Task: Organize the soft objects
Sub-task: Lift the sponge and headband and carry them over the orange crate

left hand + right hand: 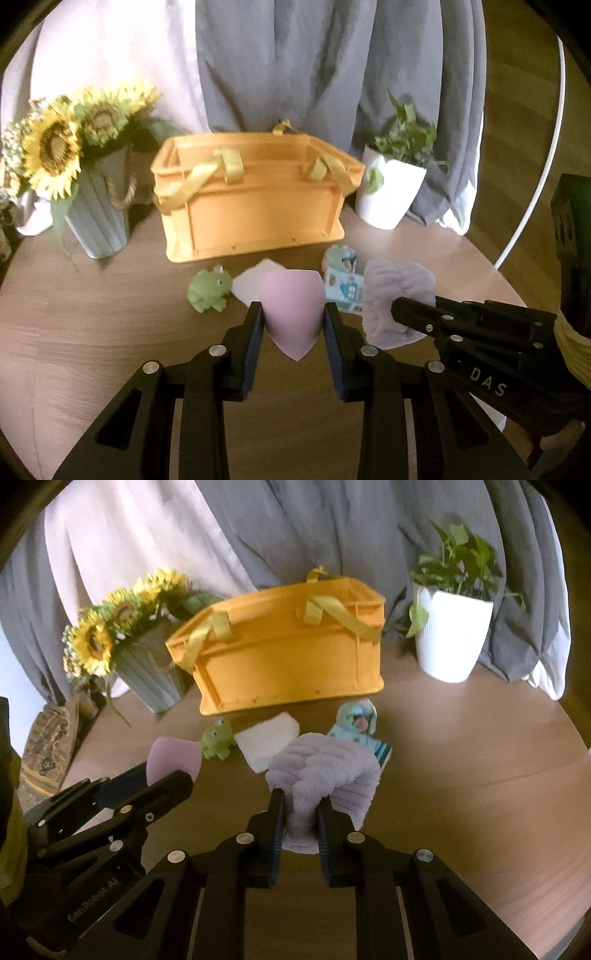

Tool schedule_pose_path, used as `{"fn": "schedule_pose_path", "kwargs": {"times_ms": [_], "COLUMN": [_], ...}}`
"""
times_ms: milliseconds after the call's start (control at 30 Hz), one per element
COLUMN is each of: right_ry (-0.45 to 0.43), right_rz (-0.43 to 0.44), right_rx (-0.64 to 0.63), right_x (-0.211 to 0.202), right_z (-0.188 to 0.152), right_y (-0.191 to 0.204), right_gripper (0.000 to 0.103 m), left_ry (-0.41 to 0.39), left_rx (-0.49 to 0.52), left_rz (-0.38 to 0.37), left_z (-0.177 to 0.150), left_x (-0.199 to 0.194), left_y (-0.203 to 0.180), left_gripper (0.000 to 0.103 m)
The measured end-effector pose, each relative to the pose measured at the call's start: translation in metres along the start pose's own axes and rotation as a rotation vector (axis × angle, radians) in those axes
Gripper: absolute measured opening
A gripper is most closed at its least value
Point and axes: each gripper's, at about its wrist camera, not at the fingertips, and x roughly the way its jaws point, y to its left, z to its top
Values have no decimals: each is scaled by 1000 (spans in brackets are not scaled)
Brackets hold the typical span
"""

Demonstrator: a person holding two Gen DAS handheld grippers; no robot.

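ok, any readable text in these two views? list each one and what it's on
"DAS" – white letters on the black body of the right gripper, seen in the left wrist view; the word may be cut off.
"GenRobot AI" – white letters on the black body of the left gripper, seen in the right wrist view; slightly blurred.
Small blue and white box on the table: printed graphics, too blurred to read.
No text shows on the yellow basket or the white pot.

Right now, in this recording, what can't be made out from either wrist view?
- Inside of the orange basket: both views, hidden by its near wall.
- Print on the small box: left view, blurred; right view, plush cloth covers it.
- Sunflower vase base: right view, blurred.
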Motion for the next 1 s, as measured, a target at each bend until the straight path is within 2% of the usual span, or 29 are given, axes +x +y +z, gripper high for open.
{"fn": "schedule_pose_path", "kwargs": {"times_ms": [467, 1000], "right_ry": [-161, -315], "right_rz": [52, 113], "right_rx": [-90, -135], "right_x": [-40, -61], "right_z": [40, 89], "right_y": [2, 0], "right_gripper": [18, 18], "left_ry": [-170, -327], "left_rx": [-22, 4], "left_rz": [101, 166], "left_z": [36, 86], "left_x": [-42, -57], "left_y": [-14, -25], "left_gripper": [32, 32]}}
